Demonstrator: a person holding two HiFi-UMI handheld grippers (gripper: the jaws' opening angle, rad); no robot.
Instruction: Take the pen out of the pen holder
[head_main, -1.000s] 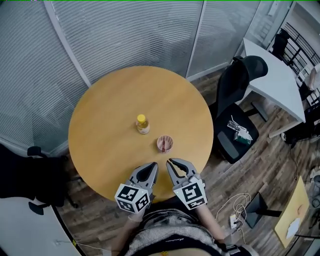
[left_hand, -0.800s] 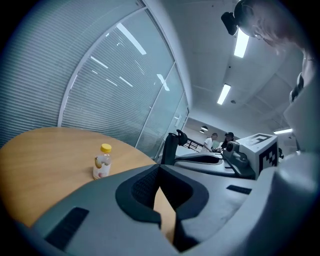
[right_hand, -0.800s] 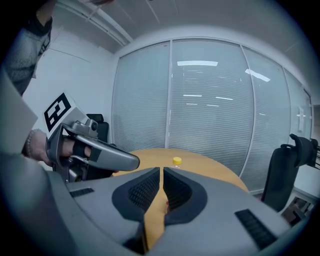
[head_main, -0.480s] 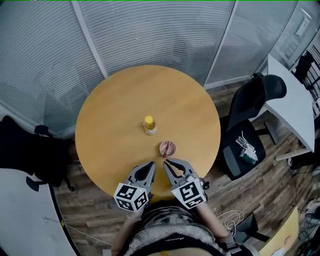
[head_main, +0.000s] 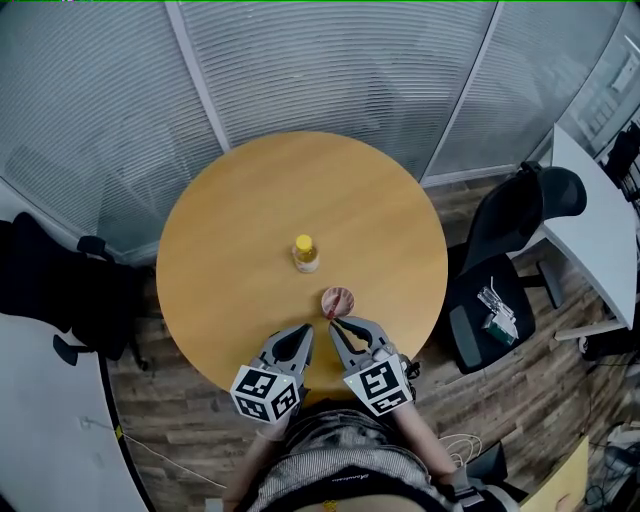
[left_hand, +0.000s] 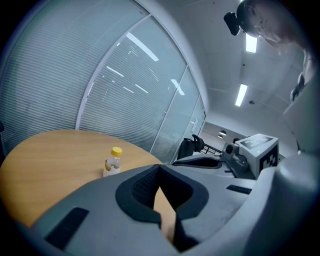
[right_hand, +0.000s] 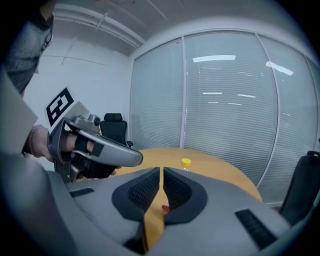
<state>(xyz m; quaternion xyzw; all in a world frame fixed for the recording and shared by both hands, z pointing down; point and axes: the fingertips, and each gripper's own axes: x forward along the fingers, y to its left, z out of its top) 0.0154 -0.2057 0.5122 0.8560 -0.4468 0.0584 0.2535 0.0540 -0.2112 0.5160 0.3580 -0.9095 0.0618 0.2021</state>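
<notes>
At near edge of surface (head_main: 250, 230) I hold left gripper (head_main: 308, 330) and right gripper (head_main: 335, 323), fingers closed on nothing. Pen holder (head_main: 338, 299) stands just beyond right gripper; bottle (head_main: 305, 253) farther in.

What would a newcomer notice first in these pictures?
A round wooden table fills the head view, with a yellow-capped bottle near its centre and a small pink pen holder nearer the person. At the near edge, the left hand-held gripper and right hand-held gripper are side by side, both with jaws together.
</notes>
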